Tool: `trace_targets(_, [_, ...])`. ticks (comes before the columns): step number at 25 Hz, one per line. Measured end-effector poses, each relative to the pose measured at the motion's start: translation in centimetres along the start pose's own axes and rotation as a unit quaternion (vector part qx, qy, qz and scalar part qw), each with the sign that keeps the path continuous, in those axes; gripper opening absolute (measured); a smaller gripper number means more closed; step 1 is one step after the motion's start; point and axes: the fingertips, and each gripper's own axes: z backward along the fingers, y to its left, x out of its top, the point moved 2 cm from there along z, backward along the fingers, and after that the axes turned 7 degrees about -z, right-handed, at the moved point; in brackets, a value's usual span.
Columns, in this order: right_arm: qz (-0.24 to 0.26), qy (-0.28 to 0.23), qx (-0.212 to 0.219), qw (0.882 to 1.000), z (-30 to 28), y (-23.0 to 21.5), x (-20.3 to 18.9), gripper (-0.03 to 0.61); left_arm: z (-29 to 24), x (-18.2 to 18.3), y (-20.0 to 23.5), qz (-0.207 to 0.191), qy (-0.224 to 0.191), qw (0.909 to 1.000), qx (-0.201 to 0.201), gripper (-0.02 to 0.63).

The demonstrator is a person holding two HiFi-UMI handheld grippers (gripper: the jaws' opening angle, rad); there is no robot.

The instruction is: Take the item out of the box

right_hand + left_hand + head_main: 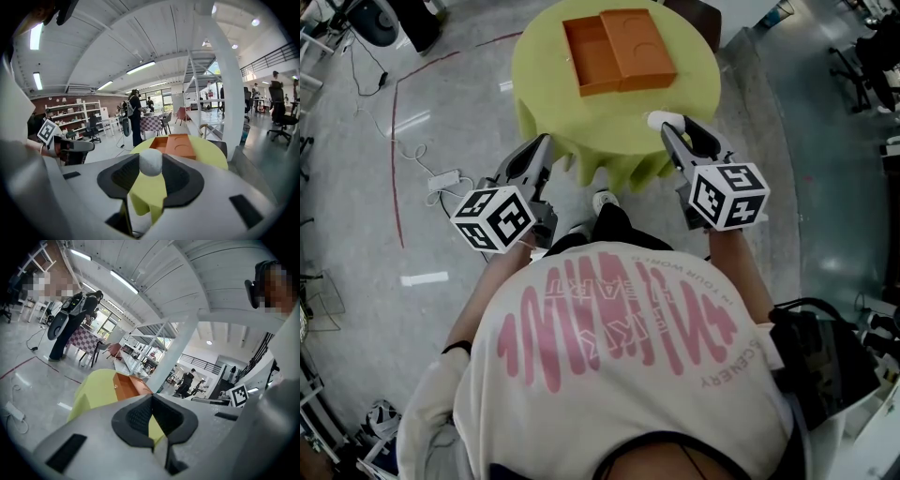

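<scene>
An orange box [619,49] lies open at the far side of a round table [572,117] covered in yellow-green cloth; its tray half looks bare inside. My right gripper [668,127] hangs over the table's near edge, shut on a small white ball [659,119]. In the right gripper view the ball [150,161] sits between the pads, with the box [171,144] beyond it. My left gripper [546,142] hovers off the table's near-left edge with its tips together and nothing in them. The left gripper view shows the box [129,385] ahead.
A power strip [442,180] with its cable lies on the floor at left, near a red floor line [394,141]. A black bag [825,356] sits at my right. A dark chair [698,14] stands behind the table. People stand far off.
</scene>
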Motion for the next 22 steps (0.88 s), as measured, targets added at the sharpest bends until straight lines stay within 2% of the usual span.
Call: trace_targets(22, [0.016, 0.012, 0.003, 1.0, -1.3, 2.0, 0.3, 0.147, 1.8, 1.3, 1.6, 0.006, -0.01, 0.9999, 0.008, 0.006])
